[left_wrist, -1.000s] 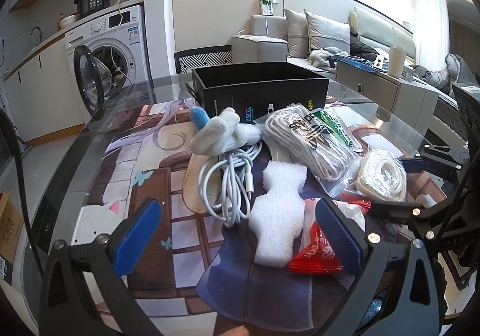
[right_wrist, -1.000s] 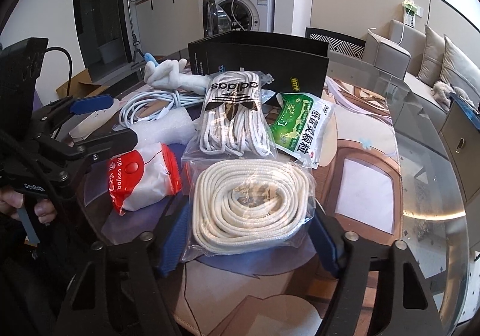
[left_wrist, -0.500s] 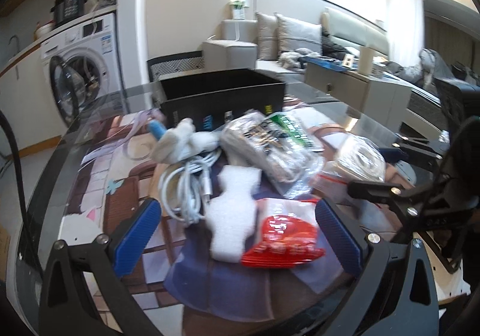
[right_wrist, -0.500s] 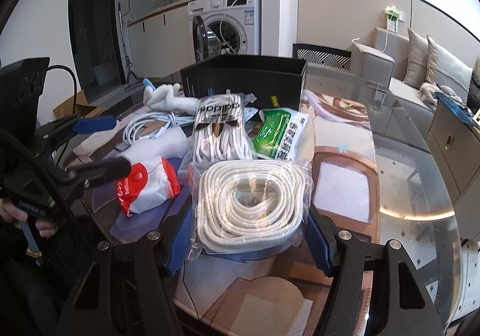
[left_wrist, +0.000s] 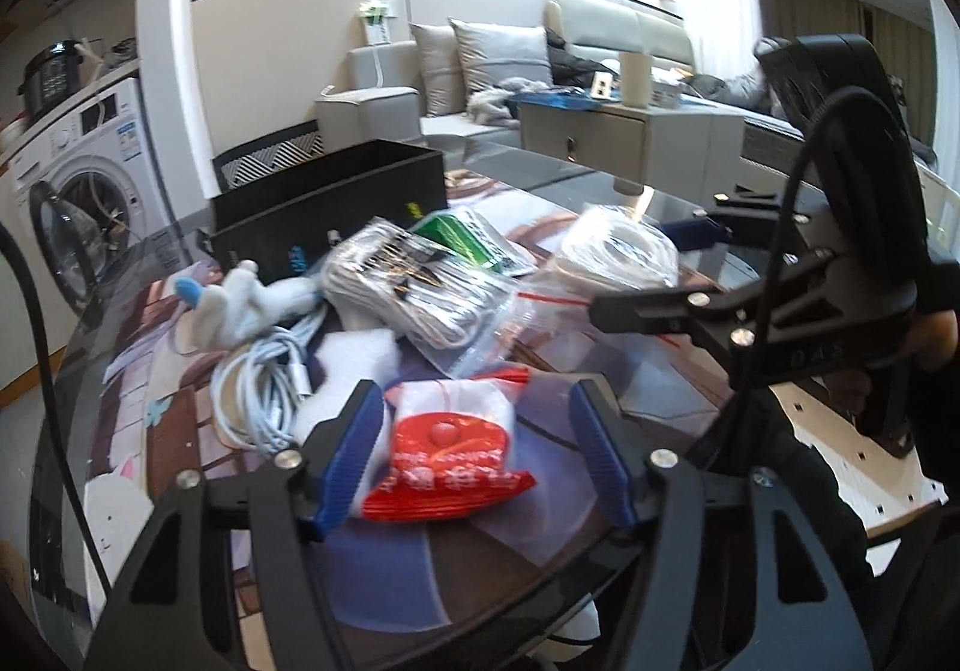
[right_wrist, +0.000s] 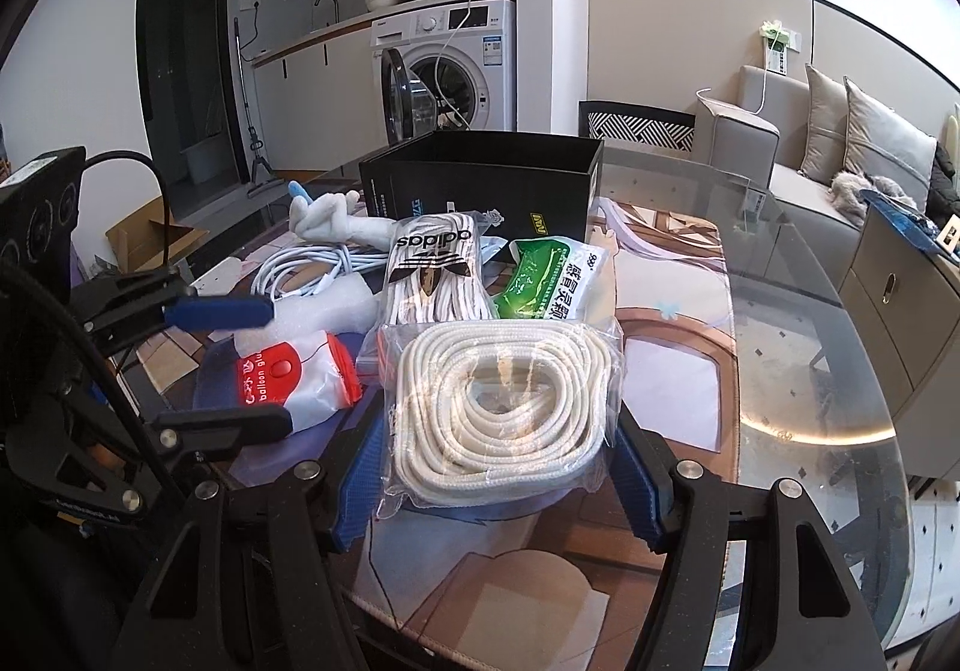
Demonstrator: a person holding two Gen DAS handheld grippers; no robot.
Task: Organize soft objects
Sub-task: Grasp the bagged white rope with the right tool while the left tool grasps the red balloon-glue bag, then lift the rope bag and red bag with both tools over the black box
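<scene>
A red and white balloon bag (left_wrist: 447, 449) lies on the table between the open fingers of my left gripper (left_wrist: 477, 452); its left pad is close against it. It also shows in the right wrist view (right_wrist: 288, 380). A clear bag of coiled white rope (right_wrist: 498, 407) lies between the open fingers of my right gripper (right_wrist: 495, 482). Behind them lie an adidas bag of white laces (right_wrist: 435, 275), a green packet (right_wrist: 549, 281), white foam (left_wrist: 354, 359), a white cable (left_wrist: 264, 389) and a white plush toy (right_wrist: 327, 221). An open black box (right_wrist: 498, 185) stands at the back.
The things lie on a printed mat (right_wrist: 672, 323) on a round glass table (right_wrist: 840, 431). A washing machine (right_wrist: 450, 65) with its door open stands behind the table. A sofa (right_wrist: 840, 161) and a low cabinet (left_wrist: 630, 137) are off to the side.
My left gripper has swung right and moved in around the balloon bag, its fingers narrower than before. My right gripper has stayed around the rope bag, tilting up slightly.
</scene>
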